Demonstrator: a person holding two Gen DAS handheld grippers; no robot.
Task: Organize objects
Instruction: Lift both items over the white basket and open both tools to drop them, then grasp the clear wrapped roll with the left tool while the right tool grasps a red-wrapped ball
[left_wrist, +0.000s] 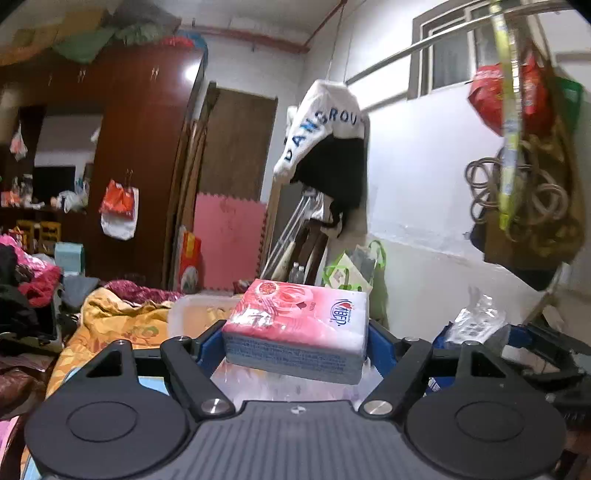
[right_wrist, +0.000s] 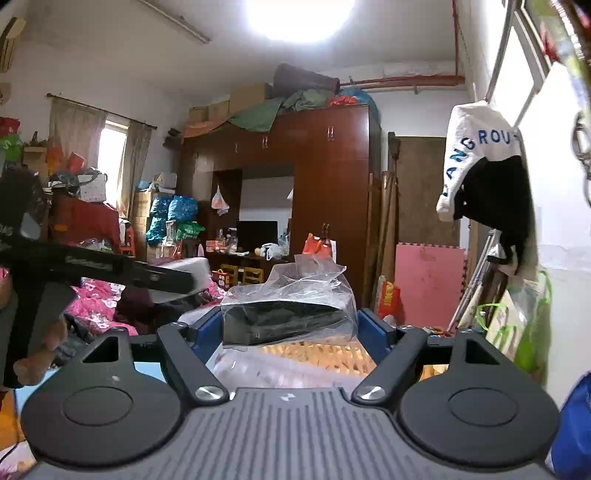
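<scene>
In the left wrist view my left gripper (left_wrist: 295, 343) is shut on a pink and white tissue pack (left_wrist: 299, 328), held up in the air between the blue pads. In the right wrist view my right gripper (right_wrist: 290, 328) is shut on a black object wrapped in a clear plastic bag (right_wrist: 291, 306), also held in the air. The left gripper's body (right_wrist: 92, 269) shows at the left of the right wrist view, and the right gripper with its clear bag (left_wrist: 476, 321) shows at the right of the left wrist view. A clear plastic bin (left_wrist: 199, 314) lies below and beyond the tissue pack.
An orange quilt (left_wrist: 118, 325) covers the bed below. A dark wardrobe (right_wrist: 325, 184) stands at the back, a pink foam mat (left_wrist: 229, 240) leans by it. A white and black garment (left_wrist: 328, 147) hangs from a rail. Bags (left_wrist: 532, 177) hang at the right wall.
</scene>
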